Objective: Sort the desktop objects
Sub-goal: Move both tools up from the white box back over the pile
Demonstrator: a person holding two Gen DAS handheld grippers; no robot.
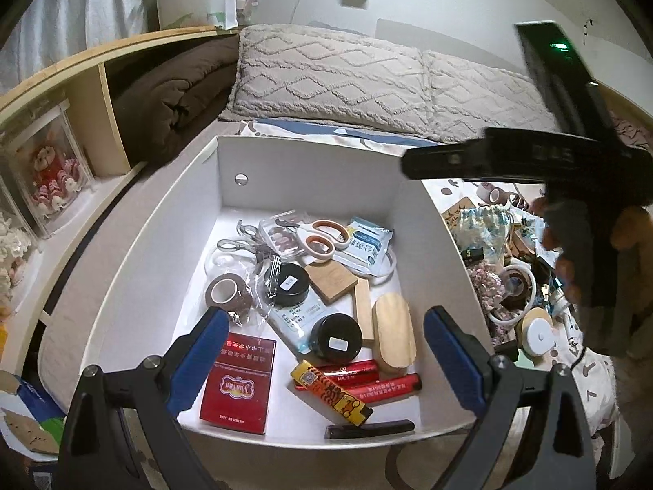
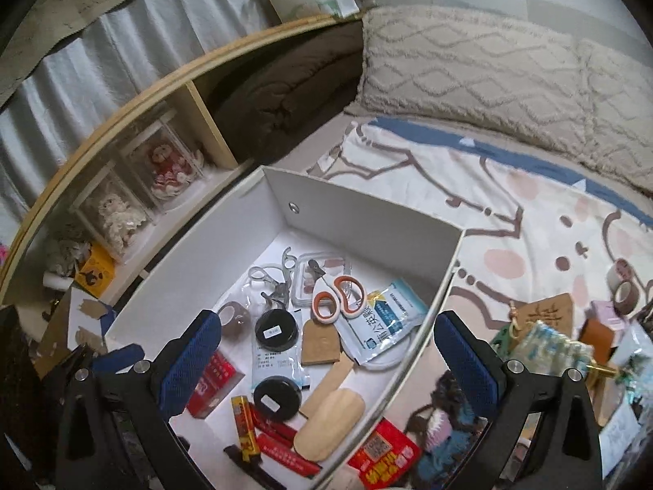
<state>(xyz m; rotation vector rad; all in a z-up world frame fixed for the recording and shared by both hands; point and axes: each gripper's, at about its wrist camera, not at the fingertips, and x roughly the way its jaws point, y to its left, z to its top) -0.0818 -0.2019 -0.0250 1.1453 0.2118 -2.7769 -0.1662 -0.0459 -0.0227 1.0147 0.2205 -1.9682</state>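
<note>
A white box (image 1: 175, 220) on the bed holds sorted items: orange-handled scissors (image 1: 320, 237), two black round tins (image 1: 285, 283), brown tape (image 1: 226, 292), a red cigarette pack (image 1: 238, 388), wooden pieces (image 1: 394, 332) and red tubes (image 1: 379, 386). My left gripper (image 1: 326, 361) is open and empty above the box's near end. My right gripper (image 2: 328, 361) is open and empty over the box's right wall (image 2: 424, 326); its body (image 1: 571, 188) shows in the left wrist view. A pile of unsorted objects (image 1: 514, 281) lies right of the box.
Textured pillows (image 1: 326, 77) lie behind the box. A wooden shelf (image 1: 61, 94) at left holds doll cases (image 1: 45, 167) and a brown blanket (image 1: 171, 98). A red packet (image 2: 385, 453), tape rolls (image 2: 622, 292) and a patterned pouch (image 2: 547, 345) lie on the bedsheet (image 2: 510, 220).
</note>
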